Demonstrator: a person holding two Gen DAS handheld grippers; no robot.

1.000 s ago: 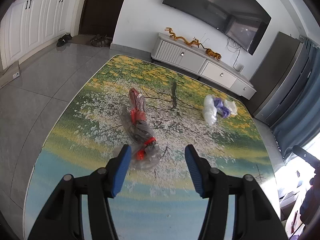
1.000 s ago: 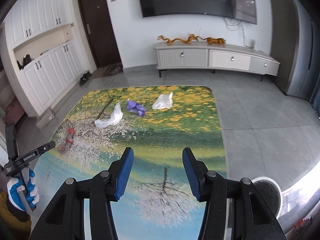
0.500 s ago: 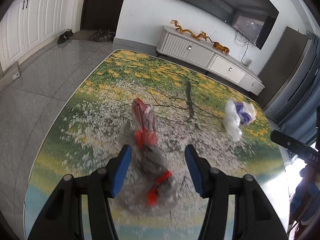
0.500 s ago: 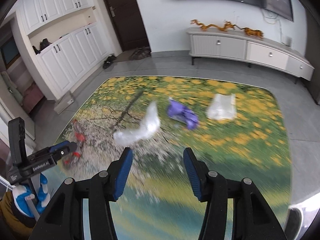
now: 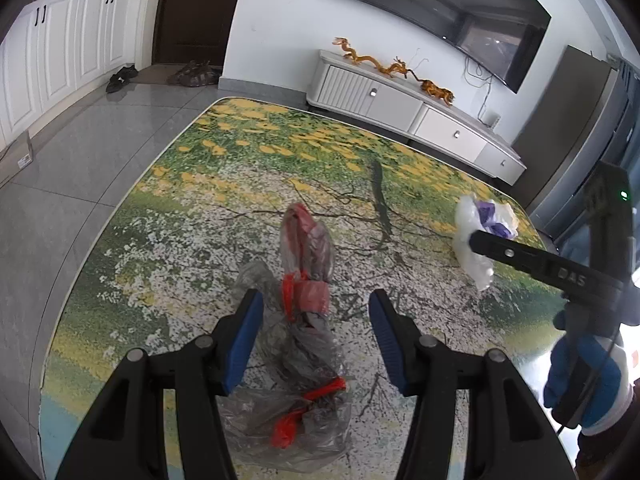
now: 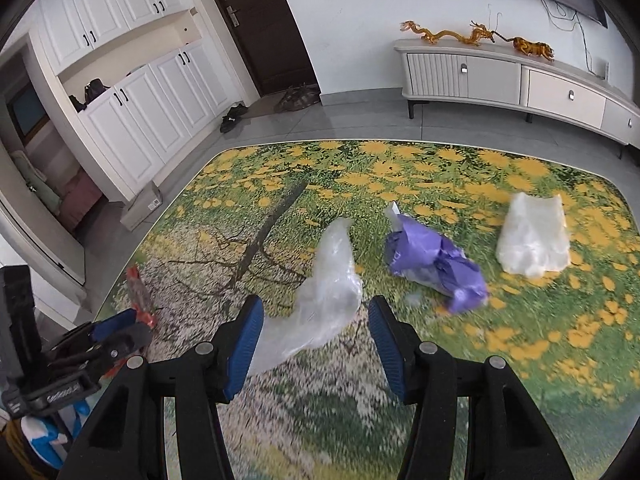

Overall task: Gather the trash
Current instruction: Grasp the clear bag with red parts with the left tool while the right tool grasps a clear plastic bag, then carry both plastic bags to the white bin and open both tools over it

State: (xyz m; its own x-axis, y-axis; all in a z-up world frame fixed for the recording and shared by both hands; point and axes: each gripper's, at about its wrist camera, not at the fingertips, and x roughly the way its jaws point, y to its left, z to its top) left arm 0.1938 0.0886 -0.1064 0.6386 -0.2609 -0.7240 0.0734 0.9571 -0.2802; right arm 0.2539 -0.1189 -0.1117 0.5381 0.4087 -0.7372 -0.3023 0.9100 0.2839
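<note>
The left gripper (image 5: 316, 332) has closed in on the grey-and-red bag (image 5: 298, 344), jaws spread either side of it, pads not touching; the right gripper (image 6: 316, 332) has swept leftward, also spread, now straddling the clear bag (image 6: 320, 300) on the table (image 6: 520, 360); purple bag (image 6: 434, 262) just beside; both grasps look imminent.

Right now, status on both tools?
Left tool open over grey-red bag. Right tool open over clear bag. Nothing in the way.
</note>
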